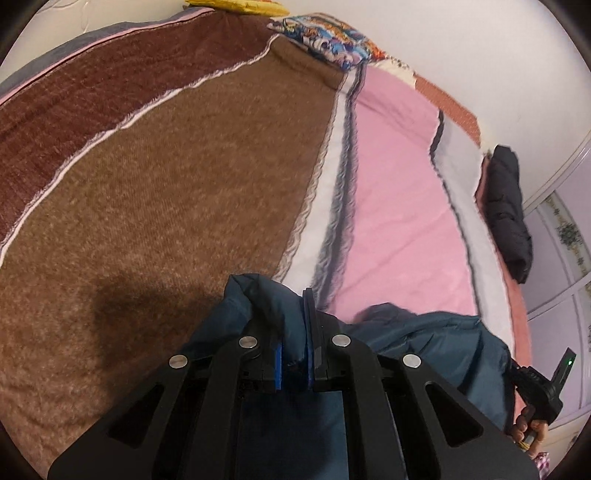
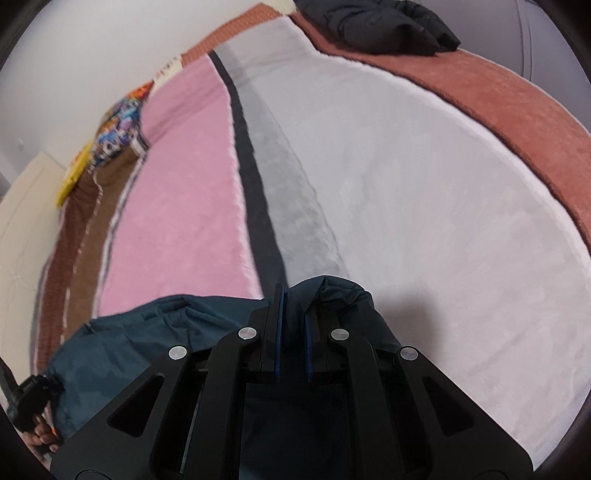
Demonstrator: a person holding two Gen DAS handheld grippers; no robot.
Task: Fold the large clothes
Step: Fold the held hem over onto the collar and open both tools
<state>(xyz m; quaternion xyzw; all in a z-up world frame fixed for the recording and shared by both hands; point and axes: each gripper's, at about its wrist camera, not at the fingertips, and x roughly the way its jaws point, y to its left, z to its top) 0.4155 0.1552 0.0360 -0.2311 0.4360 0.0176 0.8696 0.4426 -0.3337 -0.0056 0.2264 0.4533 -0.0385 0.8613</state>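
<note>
Both grippers, left gripper (image 1: 295, 325) and right gripper (image 2: 293, 314), clamp the teal jacket (image 1: 436, 339); brown blanket (image 1: 166, 184) fills only the left view.

a dark teal padded jacket (image 1: 436, 339) hangs bunched at 6 o'clock in both views, its puffy fabric gathered in folds above the striped bedding, spreading toward 4 o'clock in the left view and 8 o'clock in the right.

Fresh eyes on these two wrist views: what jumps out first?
A dark teal padded jacket bunched at the bottom of both views, pinched by the left gripper and right gripper. Behind it, the bed's broad striped blanket, brown to pink to pale grey. A black puffy garment lies at the far edge.
</note>
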